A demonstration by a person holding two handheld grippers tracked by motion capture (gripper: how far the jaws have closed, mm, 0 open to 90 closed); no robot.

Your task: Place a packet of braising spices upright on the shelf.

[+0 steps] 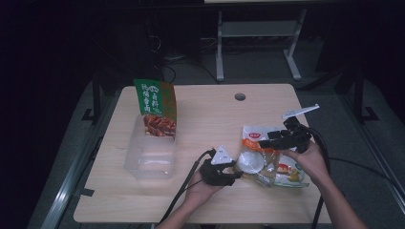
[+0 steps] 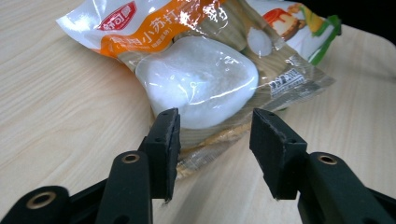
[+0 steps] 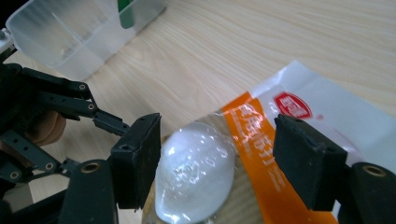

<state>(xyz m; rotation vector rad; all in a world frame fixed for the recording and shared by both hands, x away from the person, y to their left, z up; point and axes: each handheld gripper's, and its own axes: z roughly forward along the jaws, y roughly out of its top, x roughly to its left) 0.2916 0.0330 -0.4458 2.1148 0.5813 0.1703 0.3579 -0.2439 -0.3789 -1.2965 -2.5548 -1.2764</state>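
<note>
Snack packet [image 1: 267, 160] lies flat on the table [image 1: 210, 114], well to the right of the clear plastic bin [image 1: 150, 155] that holds a green bag [image 1: 155, 107]. We have both grippers at it: our left gripper [image 2: 212, 140] at its near end, jaws apart around the white bulge, and our right gripper [image 3: 219, 158] at its top, jaws also apart. We judge this the approach before a grasp; next, close on the packet.
</note>
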